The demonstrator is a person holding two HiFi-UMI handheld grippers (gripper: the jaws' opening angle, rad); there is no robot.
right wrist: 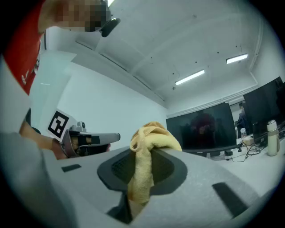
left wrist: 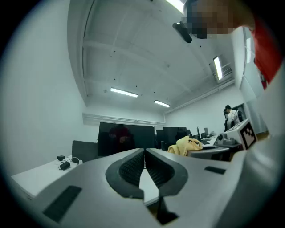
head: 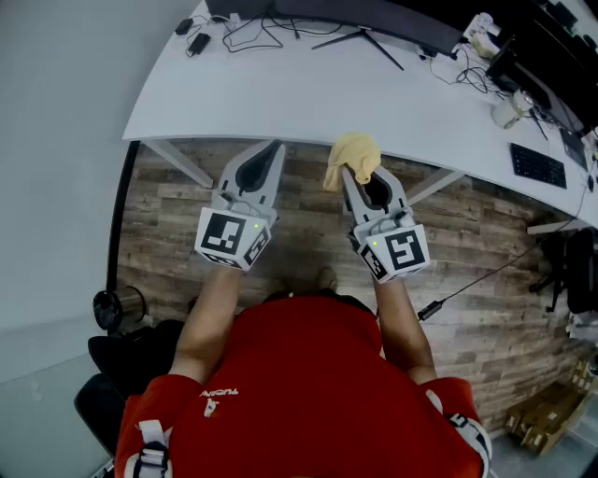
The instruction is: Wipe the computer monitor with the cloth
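A yellow cloth [head: 352, 157] is pinched in my right gripper [head: 350, 173], which is shut on it near the front edge of the white desk [head: 280, 103]. In the right gripper view the cloth [right wrist: 149, 147] bunches above the jaws and hangs down between them. My left gripper [head: 273, 149] is beside it, shut with nothing between its jaws [left wrist: 144, 160]. The dark computer monitor [head: 374, 17] stands at the back of the desk, ahead of both grippers; its black screen [right wrist: 202, 129] shows in the right gripper view and the screen [left wrist: 127, 138] in the left gripper view.
Cables and a charger [head: 198, 39] lie at the desk's back left. A keyboard [head: 537, 165] and more monitors sit on the right. A wood-pattern floor [head: 168, 233] lies below the desk. A black chair [head: 121, 373] is at my lower left. A person [left wrist: 230, 118] stands far off.
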